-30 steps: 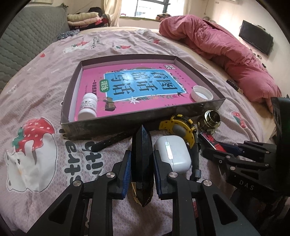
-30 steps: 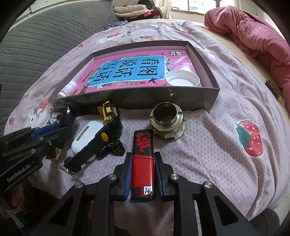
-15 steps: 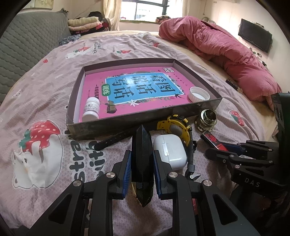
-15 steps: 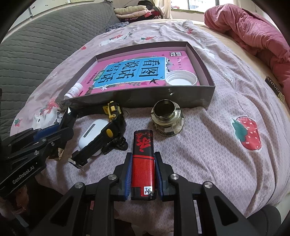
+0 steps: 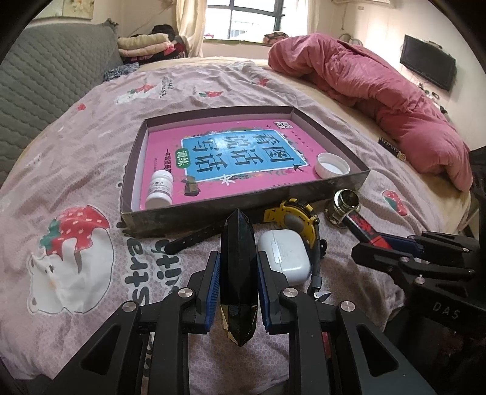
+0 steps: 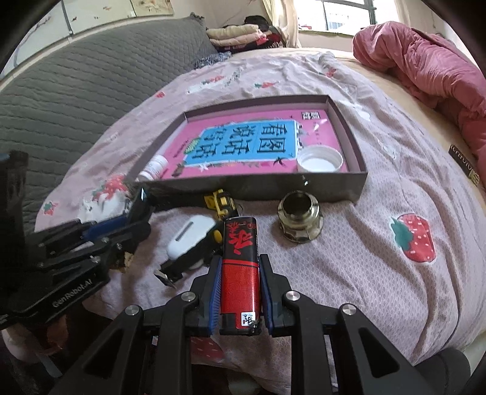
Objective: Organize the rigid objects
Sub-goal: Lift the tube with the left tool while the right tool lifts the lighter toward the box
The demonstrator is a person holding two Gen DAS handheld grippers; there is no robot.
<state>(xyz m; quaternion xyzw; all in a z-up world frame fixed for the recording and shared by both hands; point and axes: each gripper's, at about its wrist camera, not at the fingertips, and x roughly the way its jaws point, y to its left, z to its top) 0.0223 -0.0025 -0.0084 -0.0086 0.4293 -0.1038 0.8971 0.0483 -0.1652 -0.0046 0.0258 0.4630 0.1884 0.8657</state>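
One tray (image 5: 343, 185), one book (image 5: 240, 155) — one bottle (image 5: 159, 193), cap (image 5: 332, 164), watch (image 5: 290, 217), earbud case (image 5: 284, 255), lighter (image 6: 240, 267), crystal (image 5: 239, 273), brass fitting (image 6: 300, 220).

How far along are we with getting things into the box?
Done: white pill bottle and white cap lie in the box. In hand: left tongs grip a black faceted crystal; right tongs grip a red lighter. Left on the bed: earbuds case, yellow-and-black watch, brass fitting.

A home bedroom: a bed (image 5: 91, 127) spread with a pink strawberry-print sheet, a rumpled pink duvet (image 5: 379, 91), a grey quilted headboard (image 5: 45, 76), folded blankets (image 5: 142, 45) by a curtained window (image 5: 252, 18), and a wall-mounted television (image 5: 428, 66).
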